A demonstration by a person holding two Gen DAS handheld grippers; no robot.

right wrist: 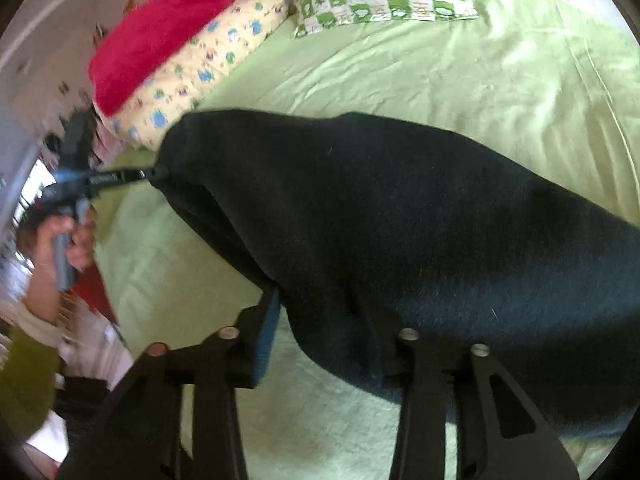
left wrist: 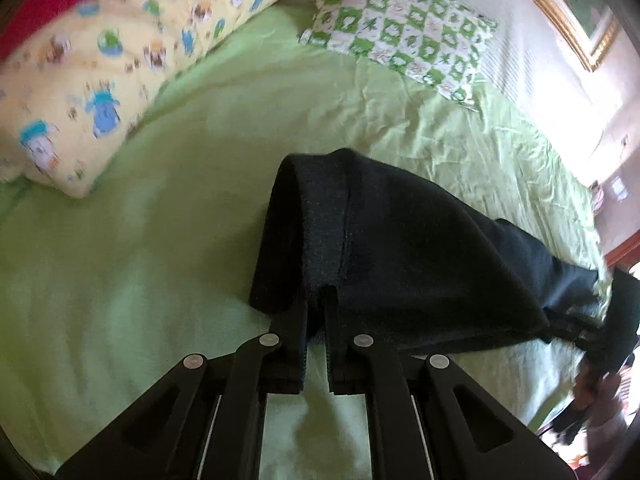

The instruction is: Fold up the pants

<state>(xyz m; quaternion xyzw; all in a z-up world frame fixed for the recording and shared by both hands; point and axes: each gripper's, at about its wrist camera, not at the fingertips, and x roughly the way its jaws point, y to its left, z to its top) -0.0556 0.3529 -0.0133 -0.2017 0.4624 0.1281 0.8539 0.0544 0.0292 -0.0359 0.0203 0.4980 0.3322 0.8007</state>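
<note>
The left gripper (left wrist: 316, 300) is clamped on a hem of the dark pants (left wrist: 384, 248), which lie across the green sheet (left wrist: 140, 280). The right gripper (right wrist: 320, 320) stands parted, cloth draped over its right finger (contact unclear). Recommend lowering the held hem toward 12 o'clock, edges aligned, before letting go.

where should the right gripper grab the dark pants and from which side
Take the near edge of the pants, coming low from the camera side. The cloth droops there over the open right gripper, so its fingers can close on the hanging fold. The left gripper pinches the other end.
</note>
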